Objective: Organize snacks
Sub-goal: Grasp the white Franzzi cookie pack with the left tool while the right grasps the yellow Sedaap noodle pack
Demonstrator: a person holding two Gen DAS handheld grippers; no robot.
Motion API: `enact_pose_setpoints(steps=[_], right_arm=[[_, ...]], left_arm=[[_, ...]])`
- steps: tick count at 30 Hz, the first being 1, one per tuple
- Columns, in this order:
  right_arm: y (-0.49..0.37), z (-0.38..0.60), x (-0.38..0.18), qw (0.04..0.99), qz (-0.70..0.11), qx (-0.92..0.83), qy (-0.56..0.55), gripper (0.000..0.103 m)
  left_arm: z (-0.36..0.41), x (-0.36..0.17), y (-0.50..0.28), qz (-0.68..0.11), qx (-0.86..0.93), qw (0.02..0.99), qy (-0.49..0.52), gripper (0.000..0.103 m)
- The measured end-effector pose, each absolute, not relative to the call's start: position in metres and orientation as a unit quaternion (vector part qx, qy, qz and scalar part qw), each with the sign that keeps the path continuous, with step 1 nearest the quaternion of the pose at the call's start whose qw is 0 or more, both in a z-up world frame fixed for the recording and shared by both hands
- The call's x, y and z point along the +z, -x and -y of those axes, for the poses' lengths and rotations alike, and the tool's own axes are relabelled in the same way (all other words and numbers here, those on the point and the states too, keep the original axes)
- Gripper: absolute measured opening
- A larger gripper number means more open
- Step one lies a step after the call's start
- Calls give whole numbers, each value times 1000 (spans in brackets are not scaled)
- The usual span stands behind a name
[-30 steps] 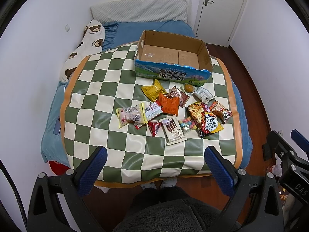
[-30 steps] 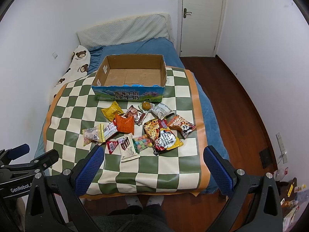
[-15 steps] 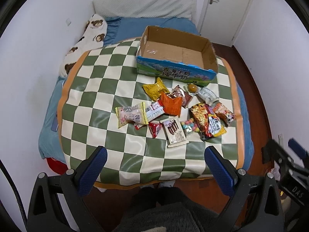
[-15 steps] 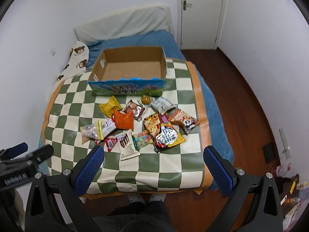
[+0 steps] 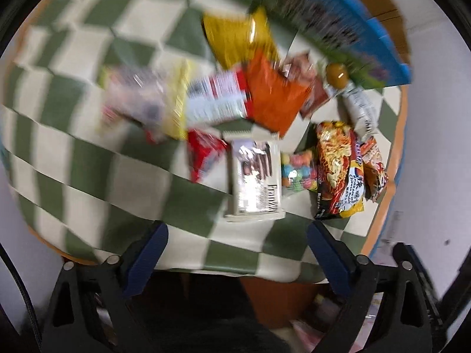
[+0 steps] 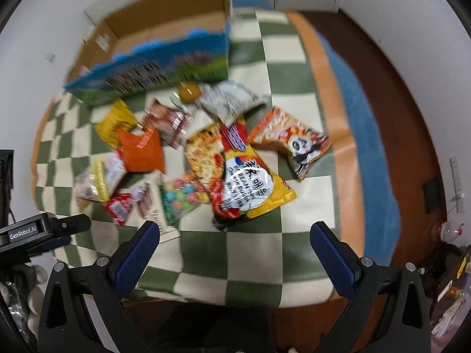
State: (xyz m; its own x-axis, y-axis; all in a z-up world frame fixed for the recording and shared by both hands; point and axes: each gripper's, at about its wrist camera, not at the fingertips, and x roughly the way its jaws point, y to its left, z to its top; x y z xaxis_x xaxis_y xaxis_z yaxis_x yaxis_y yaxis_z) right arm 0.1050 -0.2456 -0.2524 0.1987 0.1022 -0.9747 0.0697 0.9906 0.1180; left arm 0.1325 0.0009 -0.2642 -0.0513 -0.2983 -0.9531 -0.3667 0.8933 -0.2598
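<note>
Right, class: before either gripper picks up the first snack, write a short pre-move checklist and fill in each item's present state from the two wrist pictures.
1. Left gripper empty, jaws apart (they have just been closing a little): ok.
2. Right gripper empty, jaws wide apart: ok.
3. Cardboard box open on top, nothing seen inside: ok.
4. Snacks separated for a clean single grasp: not ok; the orange packet overlaps its neighbours, and the noodle packet lies over the candy bag.
5. Cream wafer packet directly ahead of the left gripper: ok.
6. Pictures sharp enough to aim: not ok, both blurred.
</note>
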Motion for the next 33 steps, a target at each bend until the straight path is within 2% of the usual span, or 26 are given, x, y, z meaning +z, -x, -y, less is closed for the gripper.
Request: enact_pose_setpoints(steps=[4, 7, 9, 10, 13, 15, 21, 25, 28, 29, 33], right_arm=[[-131, 253, -296, 752, -657, 16, -54, 102], [-145, 257, -321, 739, -672, 26, -47, 100], [-157, 257, -339, 728, -684, 31, -44, 94], [-161, 256, -344, 724, -687, 36, -45, 91], [-178, 245, -356, 717, -694, 57, -27, 91], [-191, 233, -366, 708, -702, 75, -15, 91], [-222, 208, -410, 662, -744, 76, 47, 91], [-217, 216, -415, 655, -751, 70, 32, 85], [-205, 237, -419, 634, -771, 52, -26, 83], [-200, 245, -421, 625, -777, 47, -54, 78], [-190, 274, -427, 600, -785, 36, -147, 78]], left_arm=[[18, -303, -150, -743, 21, 620, 253, 91], [38, -330, -166, -753, 23, 617, 228, 82], [53, -347, -174, -763, 26, 613, 202, 69], [56, -351, -176, -765, 28, 614, 193, 68], [65, -356, -178, -761, 31, 626, 167, 63], [70, -350, -177, -753, 28, 642, 143, 57], [77, -333, -169, -739, 33, 671, 57, 57], [77, -333, -168, -737, 26, 672, 62, 58], [70, -336, -167, -743, 25, 664, 81, 58], [70, -340, -166, -744, 26, 662, 85, 58], [65, -349, -163, -745, 24, 659, 97, 58]])
